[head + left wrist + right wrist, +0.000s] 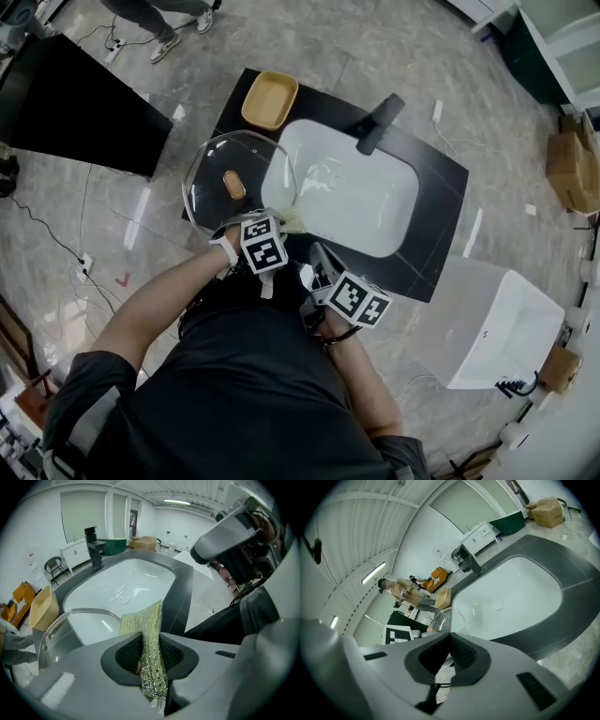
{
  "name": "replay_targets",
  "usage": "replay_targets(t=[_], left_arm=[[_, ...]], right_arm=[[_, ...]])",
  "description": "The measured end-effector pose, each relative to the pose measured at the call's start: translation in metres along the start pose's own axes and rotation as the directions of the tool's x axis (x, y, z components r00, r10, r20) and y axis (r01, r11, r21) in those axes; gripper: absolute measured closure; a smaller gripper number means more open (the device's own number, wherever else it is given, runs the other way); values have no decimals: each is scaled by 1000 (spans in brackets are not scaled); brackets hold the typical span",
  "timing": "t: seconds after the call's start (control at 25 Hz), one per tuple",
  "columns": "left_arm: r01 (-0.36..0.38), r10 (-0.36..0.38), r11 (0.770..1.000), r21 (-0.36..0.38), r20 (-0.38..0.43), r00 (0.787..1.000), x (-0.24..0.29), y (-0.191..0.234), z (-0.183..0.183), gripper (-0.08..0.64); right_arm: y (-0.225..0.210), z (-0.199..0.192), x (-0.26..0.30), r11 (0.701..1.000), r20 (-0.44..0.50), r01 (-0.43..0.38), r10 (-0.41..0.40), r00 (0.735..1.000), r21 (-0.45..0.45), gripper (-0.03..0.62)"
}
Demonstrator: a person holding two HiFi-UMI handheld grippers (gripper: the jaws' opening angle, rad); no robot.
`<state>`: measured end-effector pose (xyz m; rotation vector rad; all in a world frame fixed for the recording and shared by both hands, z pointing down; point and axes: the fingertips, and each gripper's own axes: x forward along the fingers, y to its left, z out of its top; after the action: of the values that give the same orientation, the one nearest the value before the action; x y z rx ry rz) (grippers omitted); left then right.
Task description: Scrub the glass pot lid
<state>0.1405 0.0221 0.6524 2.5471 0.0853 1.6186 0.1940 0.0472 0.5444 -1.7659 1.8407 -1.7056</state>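
The glass pot lid (214,171) with a wooden knob (234,185) rests tilted over the left end of the black counter, beside the white sink (366,211). My left gripper (277,227) is at the lid's near rim, shut on a yellow-green glittery scrub cloth (292,219). In the left gripper view the cloth (149,634) sticks out between the jaws, its far end next to the lid's rim (89,612). My right gripper (323,267) hangs near the counter's front edge, away from the lid. Its jaws (449,637) are shut with nothing between them; the lid (449,616) shows beyond.
A black faucet (380,122) stands at the sink's far side. A yellow tray (270,99) sits on the counter's back left corner. A black table (75,108) stands to the left, a white bin (497,328) to the right. A person stands beyond (401,592).
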Motion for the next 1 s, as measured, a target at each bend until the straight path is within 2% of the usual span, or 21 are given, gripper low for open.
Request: replay_targets(t=[0.12, 0.24, 0.4, 0.56, 0.68, 0.84, 0.92, 1.0], left_arm=[[49, -47, 997, -53, 39, 998, -2, -15, -4, 485], [86, -75, 992, -90, 125, 989, -11, -26, -4, 485], [47, -15, 990, -135, 230, 973, -45, -23, -13, 485], [61, 32, 963, -261, 340, 940, -80, -14, -38, 485], [44, 85, 942, -332, 366, 927, -100, -8, -64, 485], [-26, 197, 911, -411, 380, 904, -140, 9, -88, 485], [-80, 278, 887, -454, 388, 879, -164, 34, -98, 485], [-156, 368, 865, -477, 391, 844, -189, 66, -106, 485]], right_arm=[[1, 7, 1, 999, 20, 27, -27, 999, -30, 586], [5, 14, 4, 998, 34, 37, -35, 999, -52, 586], [22, 15, 14, 997, 14, 5, -3, 1000, -82, 586], [42, 15, 27, 993, -22, -42, 40, 999, -113, 584], [58, 14, 37, 988, -43, -69, 64, 997, -141, 586], [75, 12, 45, 980, -69, -92, 81, 994, -176, 586], [81, 9, 48, 979, -77, -95, 82, 994, -183, 586], [82, 7, 50, 979, -79, -89, 76, 994, -184, 586]])
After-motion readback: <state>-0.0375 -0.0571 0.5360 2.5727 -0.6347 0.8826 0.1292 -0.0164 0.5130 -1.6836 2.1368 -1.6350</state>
